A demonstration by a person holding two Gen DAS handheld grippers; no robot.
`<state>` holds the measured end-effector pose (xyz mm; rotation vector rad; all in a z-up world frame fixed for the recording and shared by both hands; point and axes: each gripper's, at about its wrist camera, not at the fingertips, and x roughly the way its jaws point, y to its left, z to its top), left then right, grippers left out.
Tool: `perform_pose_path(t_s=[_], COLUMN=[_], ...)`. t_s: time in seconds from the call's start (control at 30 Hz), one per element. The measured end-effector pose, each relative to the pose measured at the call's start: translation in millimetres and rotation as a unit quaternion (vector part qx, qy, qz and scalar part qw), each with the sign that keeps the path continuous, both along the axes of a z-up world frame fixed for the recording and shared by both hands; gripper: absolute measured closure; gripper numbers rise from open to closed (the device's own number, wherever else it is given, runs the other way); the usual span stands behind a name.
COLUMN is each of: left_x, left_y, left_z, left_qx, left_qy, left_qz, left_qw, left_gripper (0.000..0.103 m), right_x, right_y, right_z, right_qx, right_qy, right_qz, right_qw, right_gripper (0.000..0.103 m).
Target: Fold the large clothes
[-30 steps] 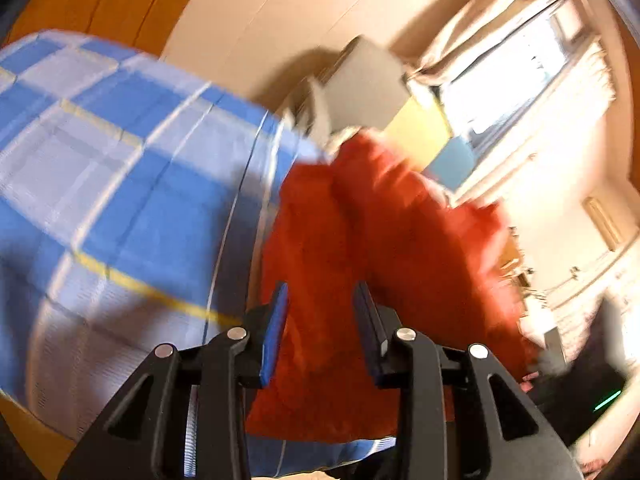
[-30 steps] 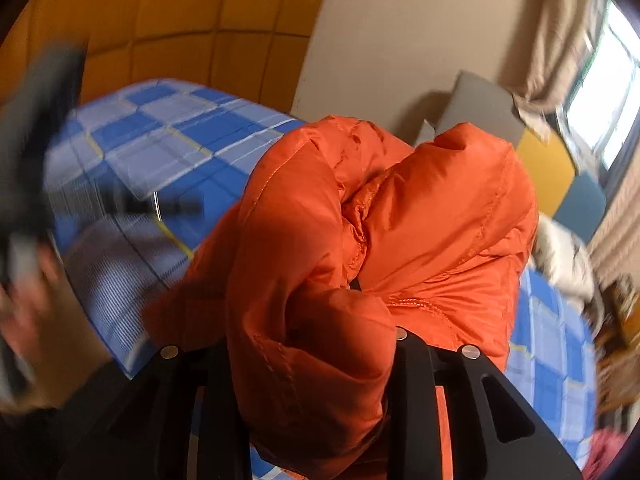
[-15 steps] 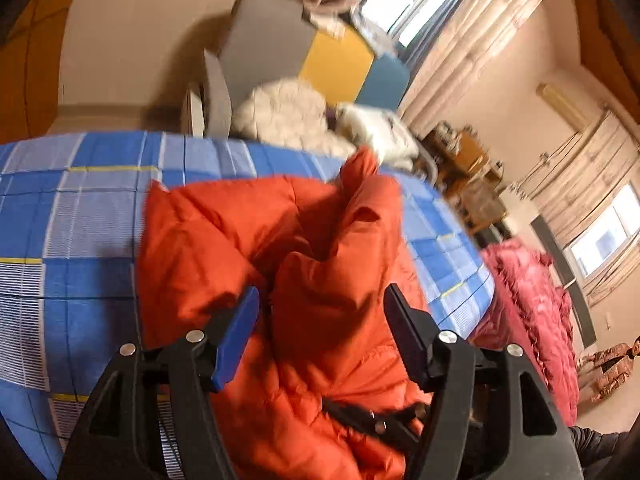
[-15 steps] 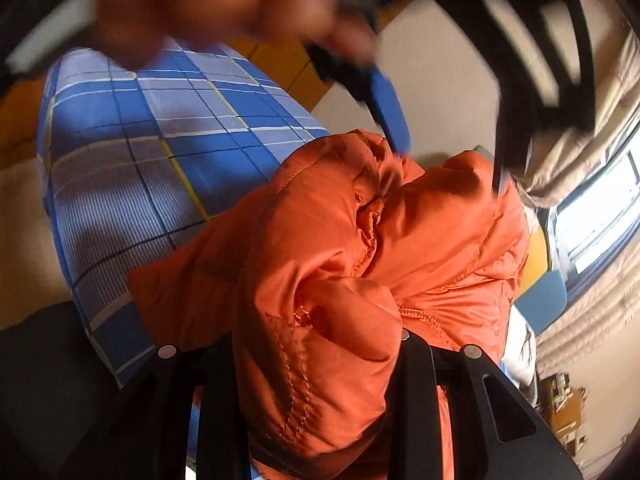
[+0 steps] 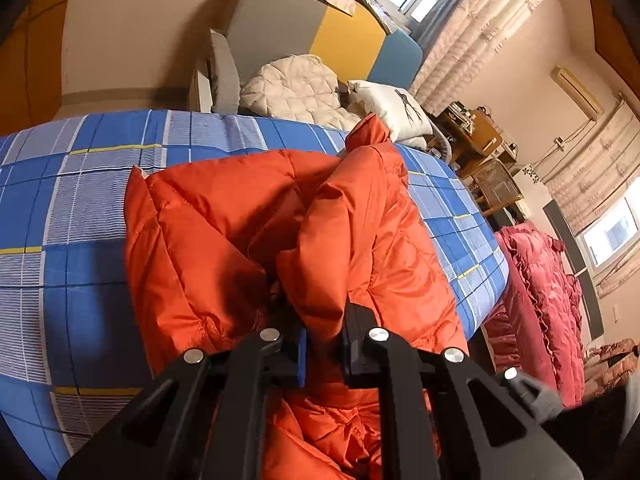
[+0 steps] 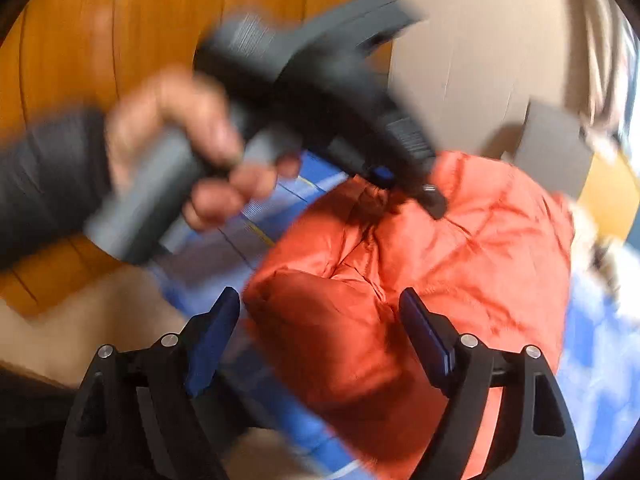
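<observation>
An orange puffer jacket (image 5: 248, 232) lies bunched on a bed with a blue checked sheet (image 5: 60, 208). My left gripper (image 5: 322, 344) is shut on a fold of the jacket at its near edge. In the right wrist view the jacket (image 6: 460, 264) shows blurred, and the left gripper (image 6: 404, 184), held by a hand, pinches its top. My right gripper (image 6: 320, 312) is open, its jaws wide apart on either side of a jacket bulge without holding it.
A grey, yellow and blue chair (image 5: 320, 28) with a white quilted garment (image 5: 296, 88) and a pillow (image 5: 392, 104) stands behind the bed. A red ruffled quilt (image 5: 540, 296) lies to the right. An orange panelled wall (image 6: 100, 40) is to the left.
My left gripper has closed on the jacket fold. My right gripper has let go of the jacket and opened wide. The right view has swung and is blurred.
</observation>
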<state>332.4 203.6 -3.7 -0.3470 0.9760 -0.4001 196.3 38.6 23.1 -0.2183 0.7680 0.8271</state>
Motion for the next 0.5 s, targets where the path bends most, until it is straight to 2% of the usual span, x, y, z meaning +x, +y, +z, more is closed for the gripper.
perform_pose_path(t_s=[0.03,0.13,0.17,0.27,0.33,0.5], left_x=[-2,-8,-10,-15,-17,-20], left_y=[2,4,6,10,15,26], left_z=[-1,-2,-2,-5,-8,-20], left_qx=[0.0,0.0,0.001,0.004,0.005,0.016], left_qy=[0.0,-0.002,-0.002,0.002,0.007,0.034], left_qz=[0.003,0.013,0.017,0.03,0.04,0.085], left_qw=[1.0,0.9999,0.9999,0.9995,0.9992,0.9956], left_gripper=[0.092,0.092,0.092,0.092,0.092,0.087], right_x=[3,10,12,20,26,22], right_y=[-14,-47,-56,-75,-78,-51], right_z=[7,14,13,3,-6,-24], right_qx=[0.023,0.042,0.042,0.021,0.013,-0.032], right_qy=[0.018,0.035,0.039,0.047,0.056,0.033], right_qz=[-0.013,-0.061,-0.074,-0.113,-0.12,-0.119], right_qw=[1.0,0.997,0.996,0.992,0.991,0.992], right_gripper=[0.022,0.023,0.032,0.044,0.049,0.05])
